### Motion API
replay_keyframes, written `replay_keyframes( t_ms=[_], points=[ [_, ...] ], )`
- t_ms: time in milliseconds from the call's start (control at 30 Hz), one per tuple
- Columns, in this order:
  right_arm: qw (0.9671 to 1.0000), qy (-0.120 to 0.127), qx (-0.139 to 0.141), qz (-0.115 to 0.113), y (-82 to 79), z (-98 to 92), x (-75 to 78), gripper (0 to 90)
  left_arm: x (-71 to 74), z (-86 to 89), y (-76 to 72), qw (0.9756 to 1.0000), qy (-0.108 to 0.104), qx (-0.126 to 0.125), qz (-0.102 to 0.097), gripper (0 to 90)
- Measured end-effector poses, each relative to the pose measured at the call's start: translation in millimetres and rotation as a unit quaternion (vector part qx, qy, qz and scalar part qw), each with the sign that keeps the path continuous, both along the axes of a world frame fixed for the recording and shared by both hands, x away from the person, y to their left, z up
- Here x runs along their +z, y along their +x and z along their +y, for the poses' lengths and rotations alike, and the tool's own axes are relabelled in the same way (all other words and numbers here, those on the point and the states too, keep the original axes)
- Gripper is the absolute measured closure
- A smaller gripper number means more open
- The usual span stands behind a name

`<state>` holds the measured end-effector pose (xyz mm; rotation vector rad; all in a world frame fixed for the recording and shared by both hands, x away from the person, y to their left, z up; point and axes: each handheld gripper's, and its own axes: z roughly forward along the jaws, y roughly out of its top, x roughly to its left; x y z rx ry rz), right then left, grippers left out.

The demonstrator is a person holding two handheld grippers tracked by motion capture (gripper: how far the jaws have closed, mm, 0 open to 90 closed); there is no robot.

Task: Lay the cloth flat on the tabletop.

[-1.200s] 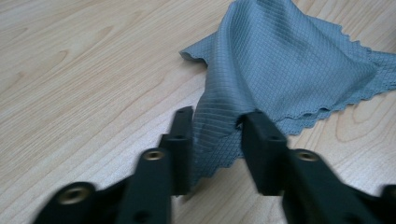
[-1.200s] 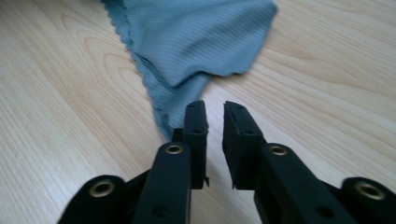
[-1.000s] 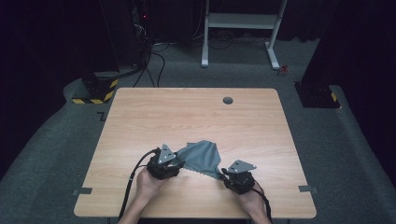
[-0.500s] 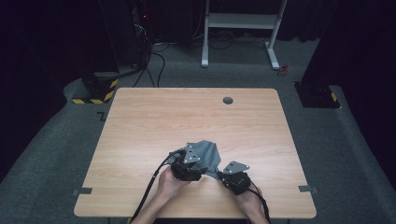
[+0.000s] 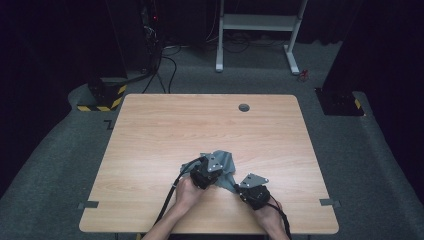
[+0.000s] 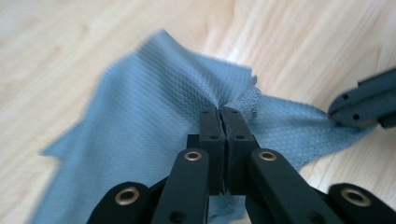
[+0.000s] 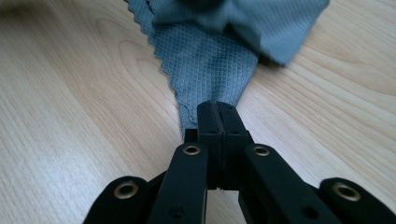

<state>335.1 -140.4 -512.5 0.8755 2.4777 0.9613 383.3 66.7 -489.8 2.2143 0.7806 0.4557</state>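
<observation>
From above, both hands and the gripper bodies cover much of the grey cloth [image 5: 226, 164], so its full outline is hard to make out near the front edge of the desk [image 5: 150, 130]. The left gripper [image 6: 224, 116] has just clamped its jaws together on a raised fold, the fabric bunching up ahead of their tips and spreading out to the left of them, blurred at that edge. The right gripper [image 7: 218, 112] is clenched on a narrow corner, which widens ahead of its jaws into a crumpled heap cut off at the top. The cloth shows a fine diamond weave and a pinked, zigzag edge.
</observation>
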Motion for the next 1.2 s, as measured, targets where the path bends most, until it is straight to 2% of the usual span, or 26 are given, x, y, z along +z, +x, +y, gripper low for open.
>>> replay_keyframes(
  t_ms=[67, 100, 233, 267, 300, 333, 367, 567, 667, 700, 733, 767, 833, 900, 933, 1067, 1100, 1133, 1167, 1200],
  points=[
    [1.0, -0.003, -0.002, -0.004, -1.3, -3.7, 0.9, 89.8, 7.9, 10.5, 3.6, 0.9998, -0.014, 0.015, -0.003, 88.4],
    [1.0, -0.005, 0.0, -0.007, -1.8, -6.3, 1.3, 89.8, 7.9, 10.5, 3.6, 0.9998, -0.014, 0.015, -0.003, 88.4],
    [0.9999, -0.009, -0.004, -0.009, -6.5, -15.8, 2.3, 89.9, 15.9, 37.0, 13.9, 0.9977, -0.037, 0.057, 0.003, 88.4],
    [0.9998, -0.014, -0.005, -0.014, -9.2, -22.2, 2.7, 89.8, 15.7, 46.8, 17.4, 0.9964, -0.039, 0.075, 0.005, 88.4],
    [0.9997, -0.017, -0.005, -0.016, -10.2, -24.6, 2.7, 89.9, 15.7, 46.8, 17.4, 0.9964, -0.039, 0.075, 0.005, 88.4],
    [0.9997, -0.019, -0.008, -0.016, -11.7, -27.4, 2.9, 89.9, 14.1, 57.1, 20.8, 0.9949, -0.039, 0.093, 0.01, 88.4],
    [0.9997, -0.019, -0.008, -0.016, -11.7, -27.4, 2.9, 89.9, 14.1, 57.1, 20.8, 0.9949, -0.039, 0.093, 0.01, 88.4],
    [0.9995, -0.025, -0.012, -0.011, -14.7, -38.2, 3.1, 89.4, 1.1, 80.2, 27.9, 0.9902, -0.037, 0.13, 0.035, 88.0],
    [0.9999, -0.007, -0.007, -0.006, -13.2, -37.3, 5.1, 86.5, -7.4, 82.9, 27.7, 0.9901, -0.032, 0.13, 0.04, 84.5],
    [0.9998, 0.017, -0.005, -0.004, -10.9, -35.1, 8.5, 81.4, -9.5, 83.6, 25.8, 0.9911, -0.047, 0.119, 0.037, 74.4],
    [0.9998, 0.017, -0.005, -0.004, -10.9, -35.1, 8.5, 81.4, -9.5, 83.6, 25.8, 0.9911, -0.047, 0.119, 0.037, 69.0],
    [0.9997, 0.024, -0.006, -0.003, -9.6, -33.6, 10.0, 80.6, -8.9, 83.2, 24.3, 0.9915, -0.055, 0.113, 0.034, 69.0],
    [0.9992, 0.039, -0.011, -0.006, 0.4, -24.7, 13.8, 76.0, -5.4, 79.0, 20.7, 0.9927, -0.065, 0.098, 0.026, 56.8],
    [0.999, 0.043, -0.013, -0.005, 5.6, -21.5, 14.0, 74.6, -4.4, 76.3, 20.2, 0.9937, -0.06, 0.092, 0.024, 51.8],
    [0.9988, 0.046, -0.02, 0.003, 16.5, -12.8, 12.8, 72.1, -4.1, 72.6, 20.1, 0.9948, -0.051, 0.085, 0.022, 50.2],
    [0.9991, 0.035, -0.024, 0.008, 26.3, -2.7, 9.3, 72.6, -9.3, 61.2, 23.6, 0.9962, -0.034, 0.075, 0.027, 48.6],
    [0.9992, 0.029, -0.024, 0.016, 32.5, 1.8, 5.7, 79.7, -14.2, 55.9, 27.2, 0.9964, -0.022, 0.076, 0.03, 49.9],
    [0.9992, 0.029, -0.024, 0.016, 32.5, 1.8, 5.7, 79.7, -14.2, 55.9, 27.2, 0.9964, -0.022, 0.076, 0.03, 53.9],
    [0.9994, 0.022, -0.02, 0.019, 34.0, 3.5, 4.1, 88.6, -18.3, 51.8, 29.3, 0.9965, -0.006, 0.076, 0.034, 60.1],
    [0.9994, 0.022, -0.02, 0.019, 34.0, 3.5, 4.1, 88.6, -18.3, 51.8, 29.3, 0.9965, -0.006, 0.076, 0.034, 66.1]
  ],
)
